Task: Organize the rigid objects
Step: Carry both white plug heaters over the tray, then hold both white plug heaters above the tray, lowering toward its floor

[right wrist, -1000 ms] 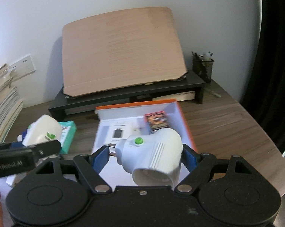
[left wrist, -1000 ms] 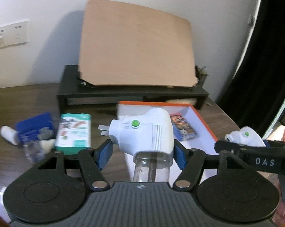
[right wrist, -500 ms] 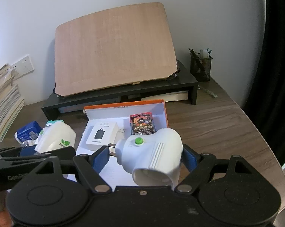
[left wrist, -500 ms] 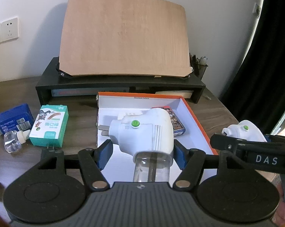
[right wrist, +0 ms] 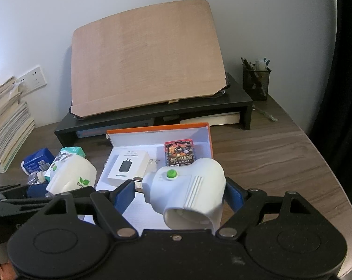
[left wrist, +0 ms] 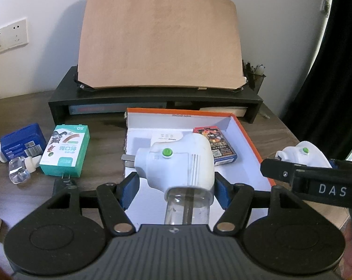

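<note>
Both claws carry white plug-in units over the orange box

Left claw (left wrist: 174, 187) grips its plug-in unit (left wrist: 178, 163), right claw (right wrist: 179, 194) another unit (right wrist: 190, 191); the orange box (left wrist: 250, 144) now sits lower, frame centre, than a second ago.

The plug-in vaporizer (left wrist: 183, 161) is white with a green button. The open box (left wrist: 246, 135) is orange outside and white inside. The card pack (right wrist: 179, 152) is red and black. The small carton (left wrist: 65, 154) is teal. The surface (right wrist: 281, 154) has dark wood grain.
</note>
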A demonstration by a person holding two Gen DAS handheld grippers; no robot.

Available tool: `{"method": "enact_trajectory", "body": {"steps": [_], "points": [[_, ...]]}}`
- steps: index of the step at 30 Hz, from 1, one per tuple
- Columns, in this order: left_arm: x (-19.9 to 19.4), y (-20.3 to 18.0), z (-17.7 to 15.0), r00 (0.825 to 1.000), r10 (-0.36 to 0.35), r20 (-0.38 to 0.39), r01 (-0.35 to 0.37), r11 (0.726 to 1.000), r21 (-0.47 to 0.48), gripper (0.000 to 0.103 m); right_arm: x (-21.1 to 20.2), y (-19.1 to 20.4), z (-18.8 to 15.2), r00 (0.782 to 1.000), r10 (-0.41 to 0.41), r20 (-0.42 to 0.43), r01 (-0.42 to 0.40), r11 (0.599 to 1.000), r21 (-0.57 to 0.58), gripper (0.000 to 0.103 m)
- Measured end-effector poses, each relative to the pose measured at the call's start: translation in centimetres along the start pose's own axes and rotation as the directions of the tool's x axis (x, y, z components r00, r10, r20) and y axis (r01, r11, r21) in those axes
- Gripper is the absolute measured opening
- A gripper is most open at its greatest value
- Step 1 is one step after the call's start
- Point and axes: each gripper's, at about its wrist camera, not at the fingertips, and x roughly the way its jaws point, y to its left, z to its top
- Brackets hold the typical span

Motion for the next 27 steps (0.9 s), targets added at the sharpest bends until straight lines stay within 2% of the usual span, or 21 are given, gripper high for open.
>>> {"method": "enact_trajectory", "body": {"steps": [10,11,27], "points": [[-0.10,0.68,0.14,1.000,0.008,-0.001,-0.008,1.000,0.011,0.068,0.66,0.64,0.29,1.000,0.002,-0.001,-0.002,1.000,-0.001,0.096],[-0.14,0.72,0.15,1.000,0.003,0.001,-0.003,1.000,0.011,0.059,0.66,0.67,0.28,1.000,0.002,-0.001,-0.002,1.000,-0.001,0.096],[0.38,0.50,0.47,0.999,-0.034,0.003,0.034,0.999,0.039,0.059,0.81,0.59,0.02,1.000,-0.024,0.003,0.024,0.999,0.021,0.096]]}}
